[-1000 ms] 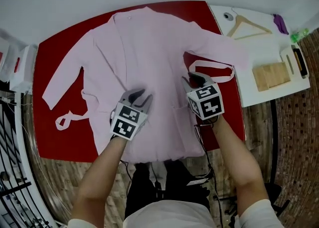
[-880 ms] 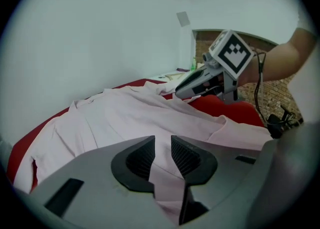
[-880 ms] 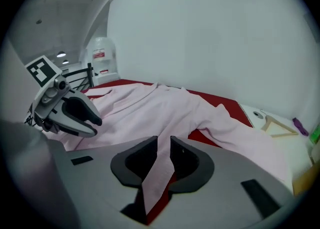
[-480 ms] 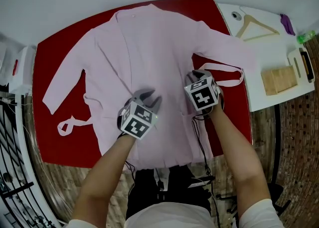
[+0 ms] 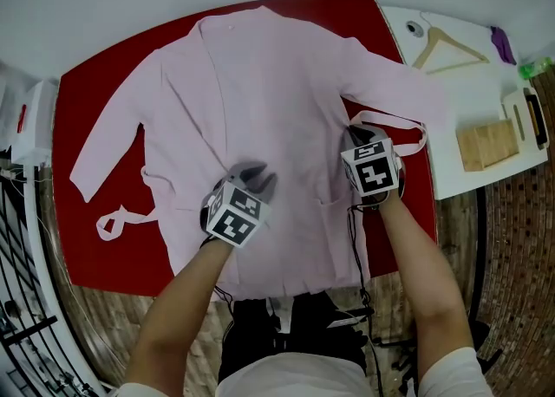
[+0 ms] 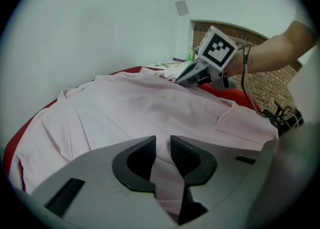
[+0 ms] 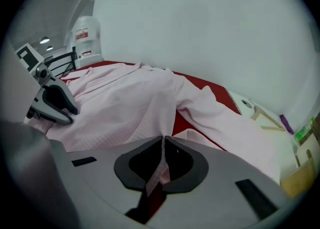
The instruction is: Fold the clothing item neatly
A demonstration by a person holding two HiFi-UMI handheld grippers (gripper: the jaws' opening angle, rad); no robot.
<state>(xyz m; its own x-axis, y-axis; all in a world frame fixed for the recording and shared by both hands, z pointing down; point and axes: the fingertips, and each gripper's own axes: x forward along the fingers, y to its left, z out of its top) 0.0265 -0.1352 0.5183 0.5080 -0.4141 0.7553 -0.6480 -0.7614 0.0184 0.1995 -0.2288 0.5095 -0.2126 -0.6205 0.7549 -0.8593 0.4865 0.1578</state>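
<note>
The person's forearms reach in from the near edge of the red desk (image 5: 87,248), one gripper in each hand. The left gripper (image 5: 256,177) sits low over the lower front of the pink robe (image 5: 260,83), left of its middle; its jaws stand a little apart, with cloth showing in the narrow gap but not pinched. The right gripper (image 5: 360,135) is at the robe's right side edge, just below the sleeve and beside the loop of belt (image 5: 392,120). Its jaws have just been closing and now meet on a thin fold of that edge, which runs up between the pads (image 7: 172,160). The robe lies spread flat and face up across the desk, hem toward the person, collar at the far edge and both sleeves angled outward; the other belt end (image 5: 117,218) loops on the bare desk at the left. Further right stands a white desk (image 5: 451,170) carrying a wooden block (image 5: 486,144) and, beyond it, a hanger (image 5: 442,44).
</note>
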